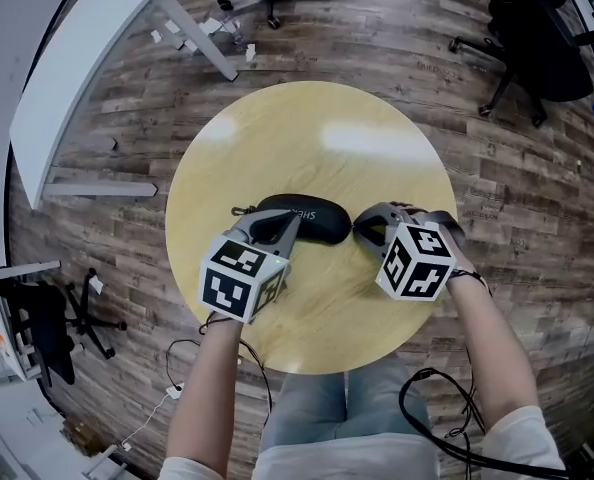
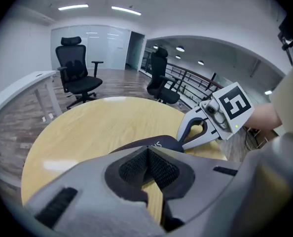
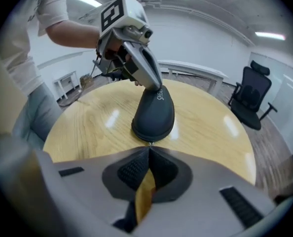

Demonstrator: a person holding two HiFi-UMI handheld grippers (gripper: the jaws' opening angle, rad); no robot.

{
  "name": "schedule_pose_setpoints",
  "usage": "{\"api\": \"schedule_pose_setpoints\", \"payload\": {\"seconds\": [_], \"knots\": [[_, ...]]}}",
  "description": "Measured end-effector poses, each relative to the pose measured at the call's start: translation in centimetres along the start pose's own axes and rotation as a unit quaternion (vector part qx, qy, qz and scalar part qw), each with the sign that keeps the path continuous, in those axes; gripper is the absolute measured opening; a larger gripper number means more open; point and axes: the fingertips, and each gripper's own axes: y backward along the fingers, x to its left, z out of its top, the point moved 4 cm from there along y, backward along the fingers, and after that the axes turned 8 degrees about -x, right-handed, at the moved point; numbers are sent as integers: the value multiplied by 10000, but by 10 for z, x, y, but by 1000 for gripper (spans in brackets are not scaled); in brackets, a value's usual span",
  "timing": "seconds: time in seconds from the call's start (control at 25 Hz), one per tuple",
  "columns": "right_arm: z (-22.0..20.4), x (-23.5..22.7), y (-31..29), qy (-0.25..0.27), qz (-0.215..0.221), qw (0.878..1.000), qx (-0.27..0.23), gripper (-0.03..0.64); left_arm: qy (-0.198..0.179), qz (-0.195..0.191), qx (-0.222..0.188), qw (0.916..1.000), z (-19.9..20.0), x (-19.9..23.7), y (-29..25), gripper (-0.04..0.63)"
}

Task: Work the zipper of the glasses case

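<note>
A black zippered glasses case (image 1: 312, 220) lies in the middle of the round wooden table (image 1: 307, 128). My left gripper (image 1: 277, 220) is shut, and its tips rest on top of the case's left part. The right gripper view shows this left gripper (image 3: 159, 90) pressing down on the case (image 3: 154, 115). My right gripper (image 1: 355, 226) is at the case's right end. Its jaws are closed on the small metal zipper pull (image 3: 150, 143) sticking out of that end. In the left gripper view the case (image 2: 161, 143) shows just past the closed tips, with the right gripper (image 2: 182, 142) beside it.
Black office chairs (image 1: 537, 38) stand on the wood floor beyond the table. A white desk (image 1: 87, 58) is at the far left. A black cable (image 1: 447, 418) hangs by the person's right arm. The person's legs are at the near table edge.
</note>
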Motion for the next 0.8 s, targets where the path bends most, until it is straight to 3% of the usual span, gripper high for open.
{"api": "schedule_pose_setpoints", "payload": {"seconds": [0.16,0.4,0.56,0.68,0.8], "knots": [[7,25,-6,-664,-289,9973,122,2,-162,94,-29,9998,-2,-3,-2,3],[18,38,-16,-1734,-823,9813,-113,2,32,47,-107,9999,-3,0,1,3],[18,37,-19,-1937,-923,9765,-192,2,-11,68,-107,9999,-4,1,0,3],[9,40,-13,-1948,-1250,9728,-88,14,-106,4,-49,9999,-4,1,0,3],[-10,46,16,-2284,-1946,9530,-415,43,-166,-5,-62,9998,-5,1,0,3]]}}
